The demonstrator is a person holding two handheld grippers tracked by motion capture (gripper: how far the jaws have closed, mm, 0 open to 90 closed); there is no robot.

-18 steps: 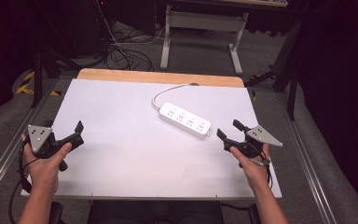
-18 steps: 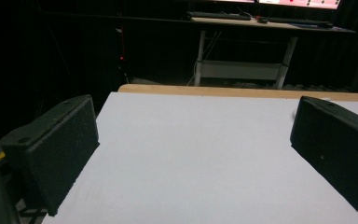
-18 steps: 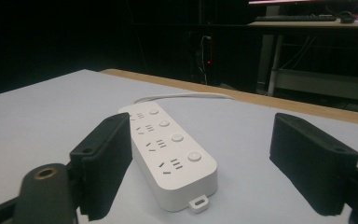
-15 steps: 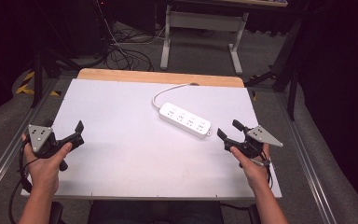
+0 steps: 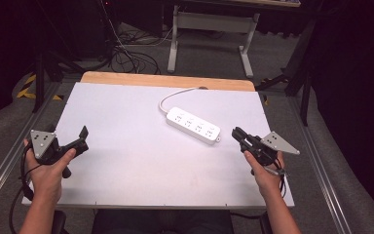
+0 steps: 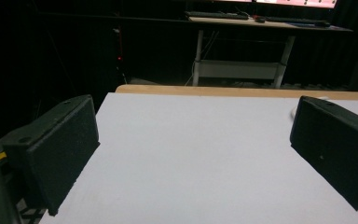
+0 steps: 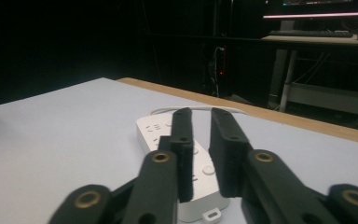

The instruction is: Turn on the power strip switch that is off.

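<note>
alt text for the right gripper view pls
The right tool, its two black jaws nearly shut with nothing between them, points at a white power strip lying on the white table. Dark room and a desk behind.

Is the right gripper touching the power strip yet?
Apart. In the high view, bare white table shows between the right gripper and the near end of the power strip. Its fingers are nearly closed on nothing.

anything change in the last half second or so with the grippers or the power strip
The right gripper has drawn its jaws nearly shut, with nothing between them, just short of the power strip. The left gripper stays open at the table's left, and the strip has not moved.
</note>
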